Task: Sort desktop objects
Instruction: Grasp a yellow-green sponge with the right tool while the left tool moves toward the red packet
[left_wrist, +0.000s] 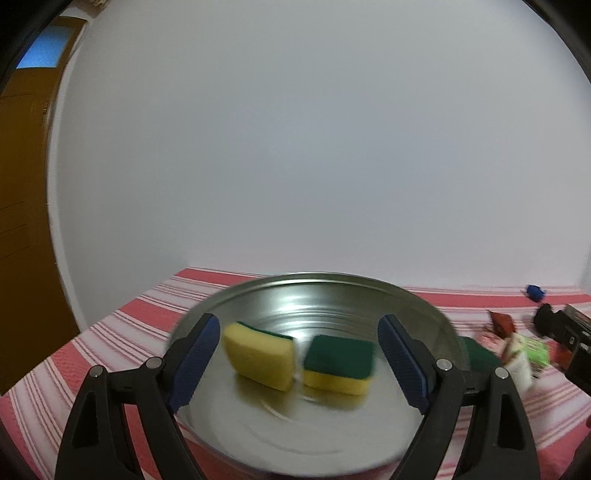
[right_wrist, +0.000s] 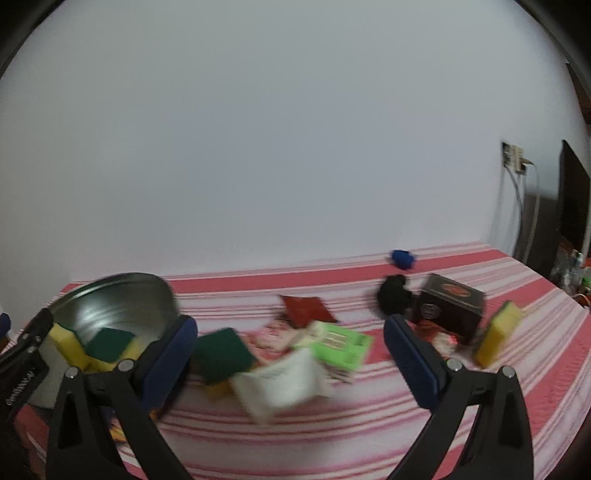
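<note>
In the metal bowl (left_wrist: 314, 295) two sponges (left_wrist: 258, 354) lie sideways; both grippers (left_wrist: 297, 363) gape empty.

Left claw (left_wrist: 297, 363): two black plastic arms w/ triangle cut-outs, each w/ two round silver screws near the top. The fingers (left_wrist: 195, 356) carry dark blue ribbed pads on the inner sides. Right claw (right_wrist: 290, 363) is the same build: black arms, silver screws, blue ribbed pads (right_wrist: 413, 363). In the right view, a black part w/ small white letters, blurred, not readable, is at the left edge.
</note>
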